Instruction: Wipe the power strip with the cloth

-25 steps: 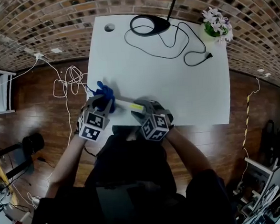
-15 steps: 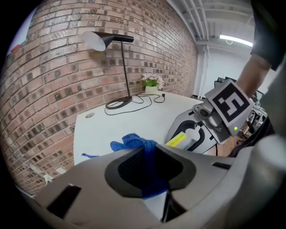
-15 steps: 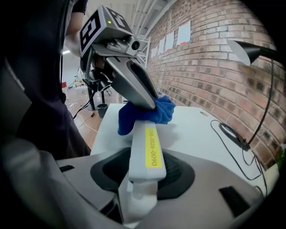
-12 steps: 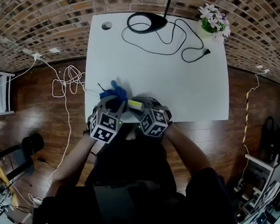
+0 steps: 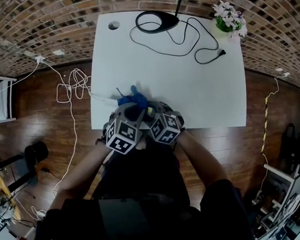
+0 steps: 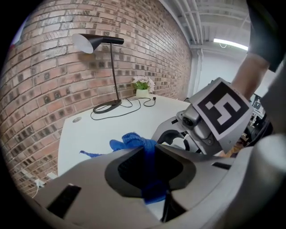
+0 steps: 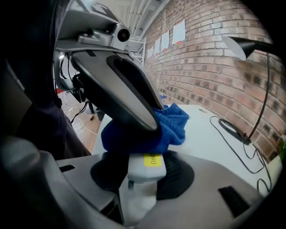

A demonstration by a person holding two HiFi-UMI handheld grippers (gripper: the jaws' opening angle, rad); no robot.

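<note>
Table [image 5: 189, 88], white, carries the job at its near edge, lamp [image 5: 156, 23] well apart at the far side. L gripper [image 5: 133, 112] and R gripper [image 5: 152, 112] sit just beside each other. R jaws are clamped on the end of the power strip [image 7: 144, 179], holding it steady. L jaws pinch the blue cloth [image 7: 172, 123], which is pressed on the strip right against the R jaws. Wiping looks well under way. The clamped end and prob. the underside are left. The rest of the strip is hidden.
</note>
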